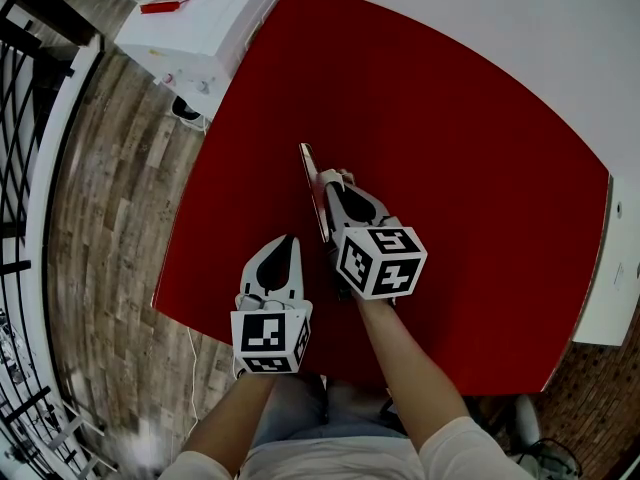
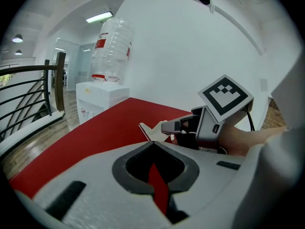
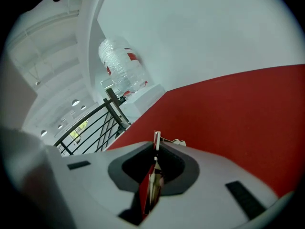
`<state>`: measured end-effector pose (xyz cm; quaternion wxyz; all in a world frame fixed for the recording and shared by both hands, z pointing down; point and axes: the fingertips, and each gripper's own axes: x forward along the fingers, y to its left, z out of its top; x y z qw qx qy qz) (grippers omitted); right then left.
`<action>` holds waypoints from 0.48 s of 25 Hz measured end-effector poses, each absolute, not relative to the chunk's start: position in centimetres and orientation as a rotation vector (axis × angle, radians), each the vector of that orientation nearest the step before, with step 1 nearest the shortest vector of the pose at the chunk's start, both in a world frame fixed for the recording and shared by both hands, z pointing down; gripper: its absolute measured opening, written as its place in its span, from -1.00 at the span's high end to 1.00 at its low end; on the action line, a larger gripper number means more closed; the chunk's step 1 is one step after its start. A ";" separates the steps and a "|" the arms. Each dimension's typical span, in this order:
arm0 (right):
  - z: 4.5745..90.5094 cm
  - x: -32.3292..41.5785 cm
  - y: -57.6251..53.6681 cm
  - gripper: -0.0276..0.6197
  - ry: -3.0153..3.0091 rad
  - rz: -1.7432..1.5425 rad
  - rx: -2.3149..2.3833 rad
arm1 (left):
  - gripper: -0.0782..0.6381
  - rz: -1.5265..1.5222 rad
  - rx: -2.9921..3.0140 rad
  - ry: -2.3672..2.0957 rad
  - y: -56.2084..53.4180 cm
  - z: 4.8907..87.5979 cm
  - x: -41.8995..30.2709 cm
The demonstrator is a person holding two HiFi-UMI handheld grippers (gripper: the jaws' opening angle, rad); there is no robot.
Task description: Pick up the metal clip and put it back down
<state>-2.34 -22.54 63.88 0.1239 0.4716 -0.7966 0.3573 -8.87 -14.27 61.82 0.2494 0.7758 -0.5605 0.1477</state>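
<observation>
The metal clip point(image 1: 314, 190) is a long thin silvery strip near the middle of the red table point(image 1: 450, 168). My right gripper point(image 1: 336, 182) is shut on it; in the right gripper view the clip point(image 3: 156, 139) stands edge-on between the fingertips. In the left gripper view the clip point(image 2: 151, 130) sticks out leftward from the right gripper point(image 2: 167, 127), and whether it touches the table I cannot tell. My left gripper point(image 1: 283, 245) hovers near the table's front edge, just left of the clip, shut with nothing in it point(image 2: 152, 144).
A white stand point(image 1: 200, 28) with a large water bottle point(image 2: 112, 46) sits off the table's far left corner. A black railing point(image 1: 20, 118) runs along the wooden floor on the left. A white unit point(image 1: 615, 268) borders the table's right edge.
</observation>
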 end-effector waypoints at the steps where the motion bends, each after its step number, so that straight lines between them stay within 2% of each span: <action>1: 63.7 -2.4 -22.6 0.82 -2.329 1.041 1.375 | 0.77 0.401 2.112 -1.528 -14.3 61.8 -8.9; 12: 62.5 -1.9 -21.8 0.83 -2.331 1.057 1.379 | 0.77 0.385 2.112 -1.544 -14.2 60.3 -9.0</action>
